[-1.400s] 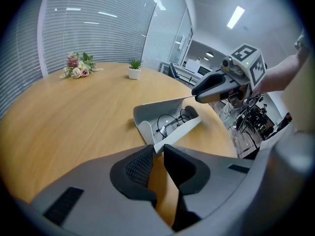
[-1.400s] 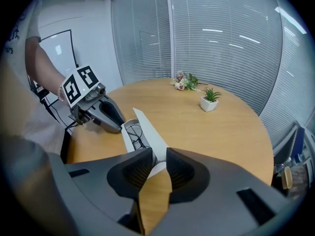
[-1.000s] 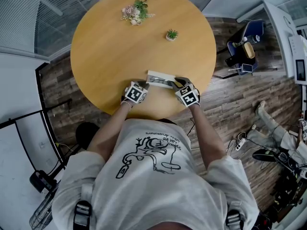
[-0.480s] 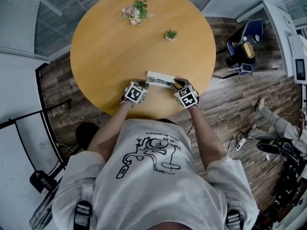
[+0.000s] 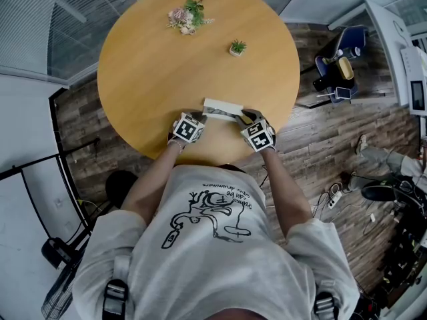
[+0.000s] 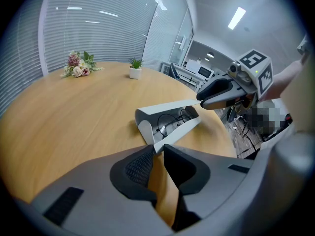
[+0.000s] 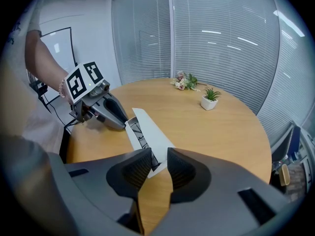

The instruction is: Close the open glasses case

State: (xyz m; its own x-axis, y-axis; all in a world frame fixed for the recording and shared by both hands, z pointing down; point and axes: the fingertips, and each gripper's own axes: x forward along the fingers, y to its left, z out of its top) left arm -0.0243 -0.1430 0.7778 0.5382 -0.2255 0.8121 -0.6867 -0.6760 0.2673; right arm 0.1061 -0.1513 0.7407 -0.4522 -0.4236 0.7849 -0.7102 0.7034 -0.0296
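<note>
Your right tool (image 7: 158, 157) has just been opening, the glasses case (image 5: 223, 107) end loose between its jaws. Your left tool (image 6: 158, 152) pinches the other end. The lid sits lower than before, still ajar.

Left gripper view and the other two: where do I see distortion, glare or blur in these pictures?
Left gripper view: the wide lens bends the blinds, the corners go black, the ceiling light burns white and the glasses case is sharp. Right gripper view: lamp reflections streak the glass wall. Head view: the edges bulge, and the light on the table is even.
</note>
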